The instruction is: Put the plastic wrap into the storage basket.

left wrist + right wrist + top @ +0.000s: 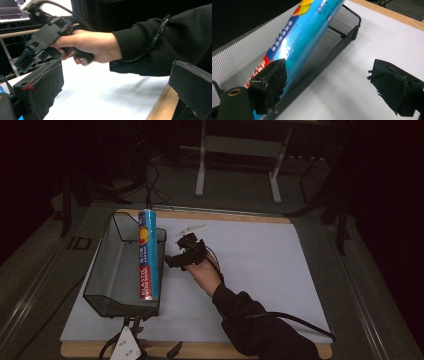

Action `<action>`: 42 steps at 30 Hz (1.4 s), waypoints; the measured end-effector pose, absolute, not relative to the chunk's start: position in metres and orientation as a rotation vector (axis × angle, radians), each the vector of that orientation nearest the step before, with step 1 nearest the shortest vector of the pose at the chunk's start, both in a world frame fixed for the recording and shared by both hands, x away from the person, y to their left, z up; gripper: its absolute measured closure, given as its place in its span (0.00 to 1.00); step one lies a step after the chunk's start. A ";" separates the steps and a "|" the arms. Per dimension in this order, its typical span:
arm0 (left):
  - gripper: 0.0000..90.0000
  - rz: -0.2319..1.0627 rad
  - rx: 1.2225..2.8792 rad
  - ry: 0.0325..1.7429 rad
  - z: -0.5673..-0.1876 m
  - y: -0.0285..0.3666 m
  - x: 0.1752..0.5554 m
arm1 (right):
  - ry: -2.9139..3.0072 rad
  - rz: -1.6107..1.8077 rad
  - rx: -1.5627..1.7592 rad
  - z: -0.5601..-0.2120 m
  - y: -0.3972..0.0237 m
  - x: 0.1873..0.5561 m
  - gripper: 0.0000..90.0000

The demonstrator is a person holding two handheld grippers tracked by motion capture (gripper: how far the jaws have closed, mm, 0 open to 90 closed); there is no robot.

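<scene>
Blue-and-red plastic wrap box [148, 254], long and slim, lies propped along the right wall of the black wire-mesh basket [112, 265], at about nine o'clock on the white-covered surface [260, 270]. The right tongs [179, 256] hover spread just outside that wall, empty. The left tongs [131, 325], at six o'clock by the basket's near end, look spread too, though dimly seen. A careless nudge against the mesh could probably tip the box or shift the basket.
</scene>
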State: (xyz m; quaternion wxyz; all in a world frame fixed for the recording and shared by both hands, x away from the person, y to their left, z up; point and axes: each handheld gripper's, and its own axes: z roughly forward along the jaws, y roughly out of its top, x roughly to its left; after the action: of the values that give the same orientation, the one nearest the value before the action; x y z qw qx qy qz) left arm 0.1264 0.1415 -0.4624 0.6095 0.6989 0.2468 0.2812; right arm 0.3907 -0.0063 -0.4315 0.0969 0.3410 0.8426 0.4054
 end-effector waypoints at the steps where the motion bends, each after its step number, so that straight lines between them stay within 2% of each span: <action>1: 0.01 0.651 1.616 0.569 -0.462 0.142 0.127 | 2.493 1.197 1.005 -0.432 -0.010 0.389 0.15; 22: 0.01 0.647 1.628 0.572 -0.464 0.139 0.127 | 2.439 1.217 0.998 -0.447 -0.104 0.369 0.15; 42: 0.01 0.647 1.642 0.569 -0.465 0.137 0.128 | 2.421 1.273 1.022 -0.480 -0.172 0.319 0.15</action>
State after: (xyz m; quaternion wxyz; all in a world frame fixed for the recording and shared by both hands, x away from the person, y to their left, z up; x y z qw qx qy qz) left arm 0.1281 0.1365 -0.4649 0.6002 0.7082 0.2454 0.2793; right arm 0.3186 -0.1716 -0.4796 0.1106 0.3478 0.8241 0.4333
